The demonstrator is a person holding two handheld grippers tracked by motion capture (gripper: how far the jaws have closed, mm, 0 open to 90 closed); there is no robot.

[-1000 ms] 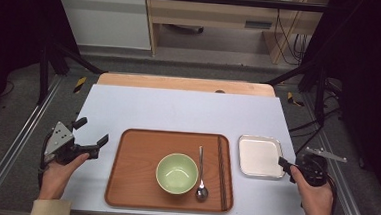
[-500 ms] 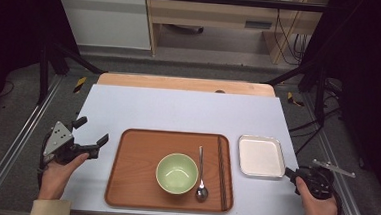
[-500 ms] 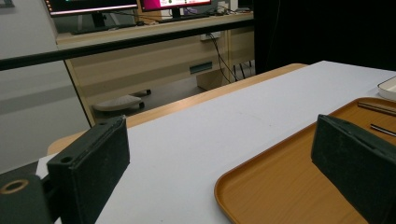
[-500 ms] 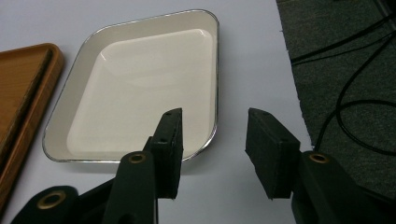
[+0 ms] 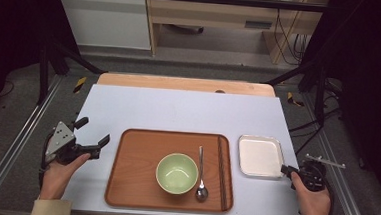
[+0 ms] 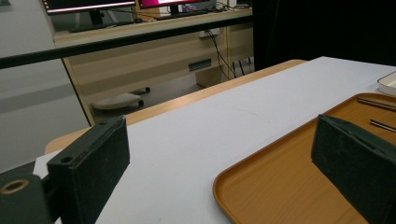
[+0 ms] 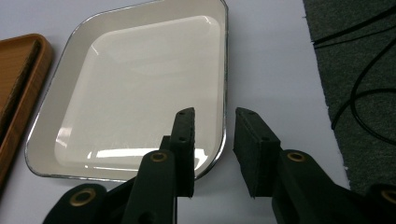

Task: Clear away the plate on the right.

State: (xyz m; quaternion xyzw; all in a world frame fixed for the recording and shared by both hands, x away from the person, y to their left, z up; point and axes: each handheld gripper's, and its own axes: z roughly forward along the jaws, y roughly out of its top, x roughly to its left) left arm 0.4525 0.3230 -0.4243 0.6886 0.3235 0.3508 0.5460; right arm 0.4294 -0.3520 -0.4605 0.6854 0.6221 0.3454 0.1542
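White enamel, glossy, with a thin metal-coloured rim and rounded corners: the square dish (image 7: 140, 88) is shallow and bare inside. It sits flat on the pale table (image 5: 178, 109), just right of the brown tray (image 5: 133, 184), near the table's right edge. The right gripper (image 7: 212, 154) straddles the dish's near corner rim, one jaw over the inside, one outside; its jaws have just been closing, a gap showing on both sides of the rim. The left gripper (image 5: 92, 137) hovers released beside the tray's left edge, grasping nothing.
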